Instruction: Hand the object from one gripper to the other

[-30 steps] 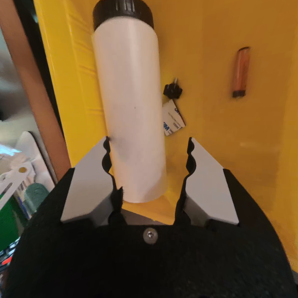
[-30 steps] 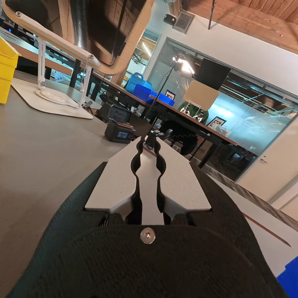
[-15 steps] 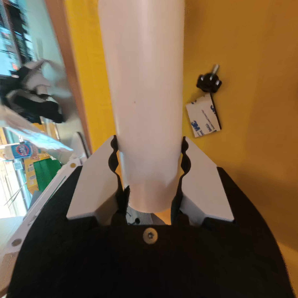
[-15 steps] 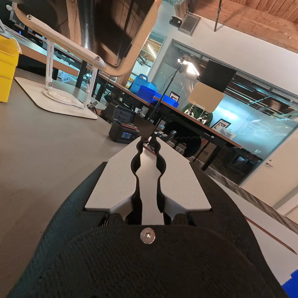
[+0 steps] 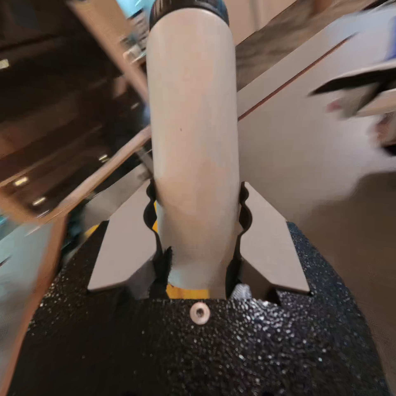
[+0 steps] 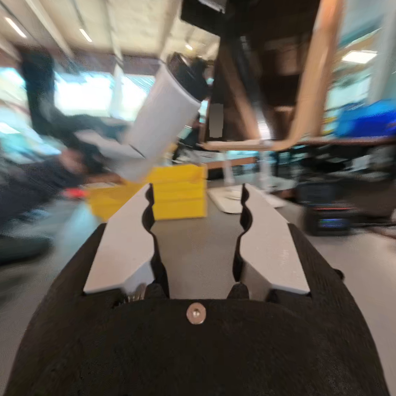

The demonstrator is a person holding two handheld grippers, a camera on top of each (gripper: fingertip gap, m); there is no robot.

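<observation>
A: What is new here?

B: Two things. A second ago the bottle (image 5: 192,137) lay in the yellow bin with the left gripper (image 5: 196,188) spread around it. Now that gripper is clamped on the bottle's lower end and has lifted it clear; only a sliver of yellow shows under its base in the left wrist view.

A: And the other side?

B: The right gripper (image 6: 196,190) was nearly closed and pointing across the room. Now its jaws stand wide apart with nothing between them, and it has swung round to face the bin (image 6: 177,192) and the bottle.

A: So where is the bottle exactly?

B: In the air, held by its base, black cap (image 5: 188,8) at the far end. From the right wrist view it hangs tilted above the bin, up and left of the right gripper's fingertips, still apart from them.

A: Both views are smeared.

B: Yes, so both tools look to be moving fast. In the left wrist view a blurred shape at the right edge may be the other tool, but I cannot tell.

A: What does it mean for the handover?

B: I judge the pickup done and the transfer about to start. The free upper body is the obvious place for the right jaws, well clear of the left ones. The left should not let go until those jaws close.
</observation>
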